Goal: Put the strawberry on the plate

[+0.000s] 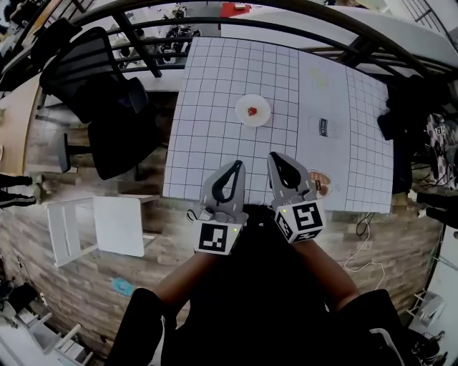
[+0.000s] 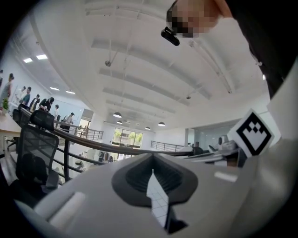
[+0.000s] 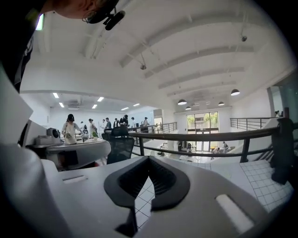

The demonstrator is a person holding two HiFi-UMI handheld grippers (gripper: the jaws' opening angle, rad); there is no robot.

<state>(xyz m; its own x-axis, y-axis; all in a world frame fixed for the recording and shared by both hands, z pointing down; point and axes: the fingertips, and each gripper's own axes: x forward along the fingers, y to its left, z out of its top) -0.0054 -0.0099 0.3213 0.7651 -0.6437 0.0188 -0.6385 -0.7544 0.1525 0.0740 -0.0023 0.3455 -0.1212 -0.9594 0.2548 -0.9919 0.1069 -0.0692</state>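
Observation:
A small red strawberry (image 1: 252,111) lies in the middle of a round white plate (image 1: 242,119) on the table's white grid cloth (image 1: 215,86), seen only in the head view. Both grippers hover over the table's near edge, well short of the plate and close to my body. My left gripper (image 1: 235,166) is shut with nothing held, its tips meeting in the left gripper view (image 2: 152,172). My right gripper (image 1: 277,157) stands beside it, also shut and empty, with its tips together in the right gripper view (image 3: 149,160). Both gripper views point up and out over the room.
A clear labelled container (image 1: 325,127) stands right of the plate, and a round brown-and-white item (image 1: 319,183) lies by the right gripper. A black office chair (image 1: 100,78) and a white stool (image 1: 107,223) stand left of the table. A dark railing (image 1: 286,14) curves behind it.

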